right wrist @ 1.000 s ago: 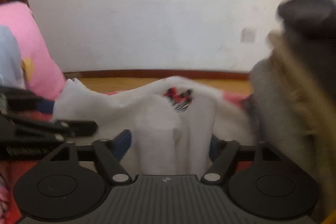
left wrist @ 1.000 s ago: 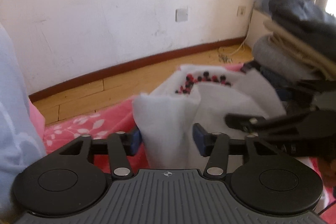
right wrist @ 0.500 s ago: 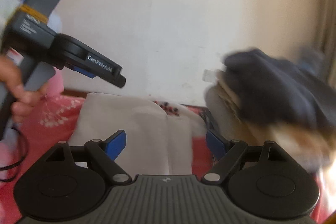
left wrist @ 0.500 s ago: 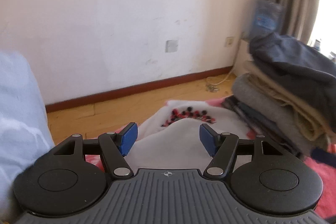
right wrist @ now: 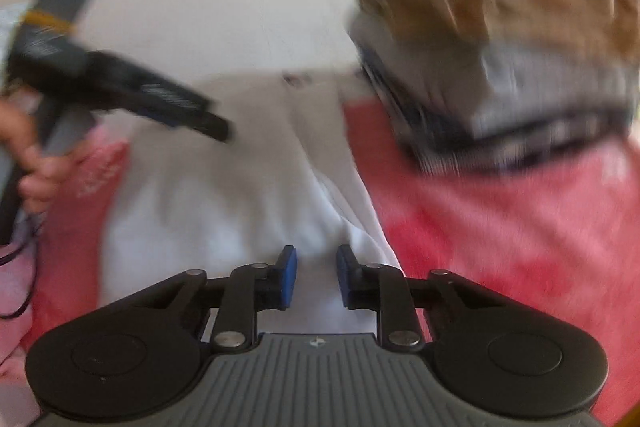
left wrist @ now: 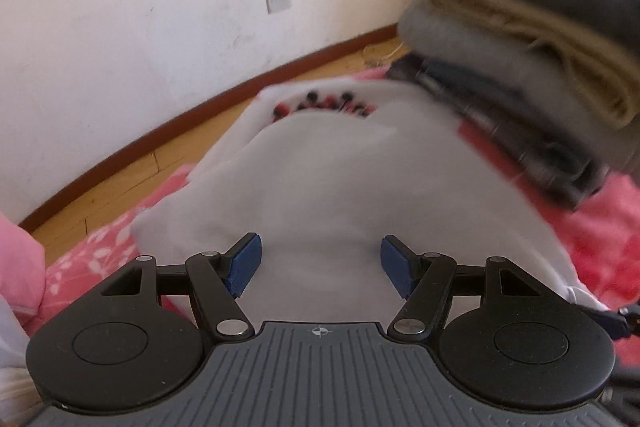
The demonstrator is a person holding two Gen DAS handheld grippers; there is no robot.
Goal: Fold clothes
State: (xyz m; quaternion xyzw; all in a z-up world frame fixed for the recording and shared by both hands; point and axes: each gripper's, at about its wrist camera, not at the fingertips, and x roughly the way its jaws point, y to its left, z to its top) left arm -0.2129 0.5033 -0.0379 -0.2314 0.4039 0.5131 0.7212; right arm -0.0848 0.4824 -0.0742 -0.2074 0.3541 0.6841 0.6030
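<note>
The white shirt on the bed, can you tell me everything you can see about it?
The white shirt looks like soft, plain fabric with a red and black print near its far end. It lies partly folded on the pink flowered bedspread, its far right edge beside the stack of folded clothes. The left gripper is above it with open jaws. The right gripper has just been closing, with the near edge of the shirt between its jaws.

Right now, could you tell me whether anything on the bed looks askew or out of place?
Nothing is spilled or damaged. The white garment lies crooked and bunched on the pink bedspread, its far corner against the stack of folded clothes, which sags unevenly.
</note>
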